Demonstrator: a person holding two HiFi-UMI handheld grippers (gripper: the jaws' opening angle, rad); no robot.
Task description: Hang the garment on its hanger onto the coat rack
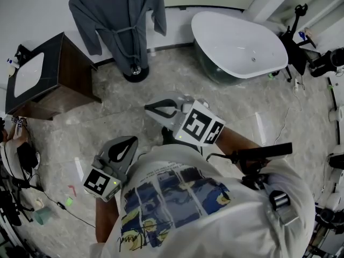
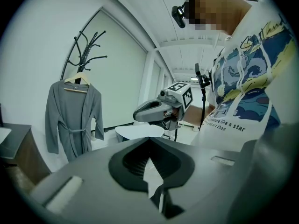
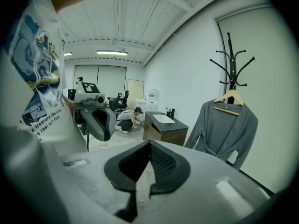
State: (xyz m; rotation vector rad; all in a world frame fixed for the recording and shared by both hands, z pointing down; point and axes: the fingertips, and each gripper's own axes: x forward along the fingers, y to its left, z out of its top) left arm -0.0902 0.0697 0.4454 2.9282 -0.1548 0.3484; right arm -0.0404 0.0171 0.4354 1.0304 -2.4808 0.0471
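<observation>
While the garment [image 1: 121, 20] is hanging on the coat rack [image 3: 230, 55], the left gripper [image 1: 124, 147] and right gripper [image 1: 158, 110], shut empty, are wisely being held clear.

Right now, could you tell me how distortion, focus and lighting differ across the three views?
Head view: evenly lit and sharp, the white bathtub the brightest patch. Left gripper view: fisheye with black corners, the left gripper blurred up close, the grey robe in focus. Right gripper view: same fisheye, the ceiling lines bowed, the strip light glaring.
</observation>
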